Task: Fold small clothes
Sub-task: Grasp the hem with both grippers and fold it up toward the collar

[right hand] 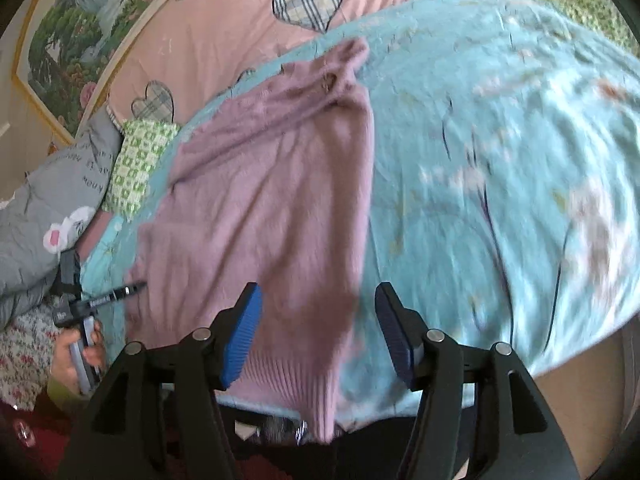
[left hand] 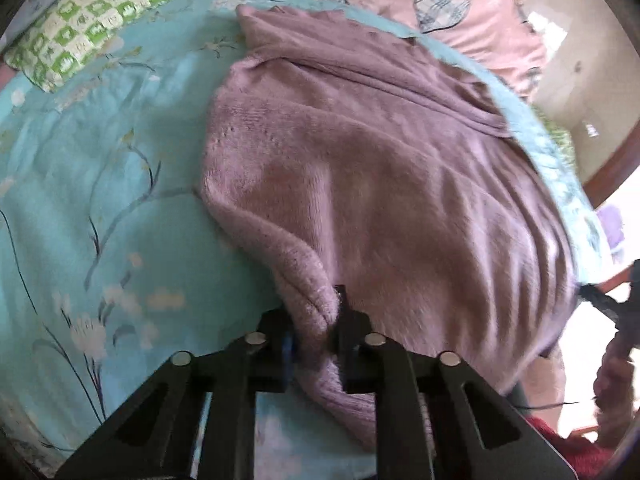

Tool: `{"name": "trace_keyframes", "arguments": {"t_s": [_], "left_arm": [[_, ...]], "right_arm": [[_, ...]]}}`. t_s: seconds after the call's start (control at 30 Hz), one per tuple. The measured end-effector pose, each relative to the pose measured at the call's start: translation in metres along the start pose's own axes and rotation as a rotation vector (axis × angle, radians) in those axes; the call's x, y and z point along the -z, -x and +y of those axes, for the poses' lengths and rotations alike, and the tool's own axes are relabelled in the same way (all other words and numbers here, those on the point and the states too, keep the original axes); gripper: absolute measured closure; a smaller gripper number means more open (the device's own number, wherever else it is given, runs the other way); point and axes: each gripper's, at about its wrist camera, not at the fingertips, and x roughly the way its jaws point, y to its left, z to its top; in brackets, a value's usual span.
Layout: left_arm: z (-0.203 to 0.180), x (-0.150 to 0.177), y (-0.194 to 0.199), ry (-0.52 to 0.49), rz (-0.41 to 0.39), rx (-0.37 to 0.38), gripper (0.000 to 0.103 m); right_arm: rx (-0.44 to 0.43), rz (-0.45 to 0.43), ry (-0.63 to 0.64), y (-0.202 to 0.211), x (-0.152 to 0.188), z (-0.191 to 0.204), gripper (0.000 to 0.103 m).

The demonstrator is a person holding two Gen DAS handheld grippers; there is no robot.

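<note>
A mauve knitted sweater lies on a turquoise floral quilt, folded lengthwise. My left gripper is shut on a bunched fold of the sweater's near edge, low in the left wrist view. In the right wrist view the sweater lies lengthwise over the quilt, its ribbed hem hanging over the near edge. My right gripper is open and empty just above the hem, its blue pads apart. The left gripper also shows at the far left, held in a hand.
A pink heart-patterned sheet lies beyond the quilt. A green checked pillow sits at the quilt's far corner. A grey quilted cover lies at the left, and a framed landscape picture stands behind the bed.
</note>
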Motion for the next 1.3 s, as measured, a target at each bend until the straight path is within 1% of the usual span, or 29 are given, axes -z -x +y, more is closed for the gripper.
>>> {"name": "trace_keyframes", "arguments": {"t_s": [0.13, 0.17, 0.23, 0.27, 0.3, 0.33, 0.37, 0.4, 0.43, 0.47, 0.53, 0.57, 0.6, 0.63, 0.67, 0.73, 0.8, 0.87, 0.93, 1.0, 1.03, 1.13, 1.2, 1.3], "left_arm": [[0.01, 0.028, 0.019, 0.003, 0.002, 0.081, 0.093], [0.013, 0.033, 0.021, 0.001, 0.004, 0.088, 0.093], [0.021, 0.043, 0.024, 0.017, 0.011, 0.097, 0.09], [0.025, 0.045, 0.025, 0.036, 0.013, 0.119, 0.088], [0.028, 0.046, 0.026, 0.06, 0.018, 0.144, 0.082], [0.029, 0.047, 0.026, 0.077, 0.022, 0.165, 0.074], [0.027, 0.046, 0.025, 0.087, 0.022, 0.181, 0.07], [0.025, 0.046, 0.023, 0.089, 0.026, 0.185, 0.064], [0.022, 0.046, 0.022, 0.085, 0.029, 0.18, 0.061], [0.017, 0.046, 0.02, 0.071, 0.027, 0.167, 0.061], [0.01, 0.046, 0.019, 0.025, 0.021, 0.128, 0.065], [0.008, 0.045, 0.018, 0.008, 0.019, 0.117, 0.066], [0.006, 0.045, 0.018, -0.007, 0.016, 0.102, 0.082], [0.008, 0.044, 0.018, -0.02, 0.019, 0.099, 0.091], [0.011, 0.045, 0.019, -0.02, 0.021, 0.113, 0.093], [0.017, 0.049, 0.025, -0.024, 0.015, 0.121, 0.097], [0.02, 0.056, 0.035, -0.041, -0.014, 0.127, 0.098], [0.024, 0.063, 0.038, -0.039, -0.023, 0.154, 0.099], [0.027, 0.068, 0.036, -0.019, -0.024, 0.179, 0.099], [0.028, 0.066, 0.04, -0.004, -0.055, 0.214, 0.099], [0.028, 0.062, 0.044, 0.001, -0.079, 0.234, 0.099], [0.029, 0.052, 0.065, 0.003, -0.172, 0.284, 0.099], [0.031, 0.038, 0.078, 0.018, -0.236, 0.318, 0.099], [0.036, 0.016, 0.089, 0.057, -0.306, 0.351, 0.099]], "right_arm": [[-0.069, 0.072, 0.076, -0.009, 0.018, 0.006, 0.043], [-0.083, 0.093, 0.104, -0.013, 0.022, 0.009, 0.043], [-0.1, 0.096, 0.138, -0.016, 0.024, 0.013, 0.043], [-0.121, 0.092, 0.138, -0.018, 0.024, 0.012, 0.043], [-0.141, 0.088, 0.127, -0.02, 0.023, 0.011, 0.043], [-0.172, 0.081, 0.104, -0.021, 0.022, 0.007, 0.043], [-0.194, 0.077, 0.088, -0.022, 0.021, 0.005, 0.043], [-0.215, 0.074, 0.076, -0.024, 0.02, 0.003, 0.043], [-0.237, 0.069, 0.067, -0.025, 0.021, 0.002, 0.043], [-0.25, 0.066, 0.063, -0.026, 0.021, 0.001, 0.043], [-0.261, 0.056, 0.059, -0.028, 0.02, -0.001, 0.045], [-0.25, 0.054, 0.059, -0.028, 0.021, -0.001, 0.055], [-0.231, 0.055, 0.055, -0.029, 0.023, -0.002, 0.073], [-0.207, 0.062, 0.038, -0.029, 0.025, -0.006, 0.085], [-0.204, 0.075, 0.014, -0.031, 0.026, -0.01, 0.095], [-0.233, 0.066, -0.014, -0.023, 0.03, -0.017, 0.095], [-0.267, 0.07, -0.034, -0.013, 0.034, -0.022, 0.096], [-0.319, 0.064, -0.061, 0.0, 0.038, -0.03, 0.096], [-0.37, 0.06, -0.103, 0.004, 0.039, -0.04, 0.096], [-0.418, 0.039, -0.128, 0.005, 0.036, -0.043, 0.096], [-0.461, 0.019, -0.137, 0.006, 0.031, -0.041, 0.096], [-0.537, -0.018, -0.119, 0.011, 0.016, -0.031, 0.096], [-0.565, -0.038, -0.098, 0.014, 0.004, -0.024, 0.096], [-0.6, -0.088, -0.066, 0.023, -0.025, -0.015, 0.096]]}}
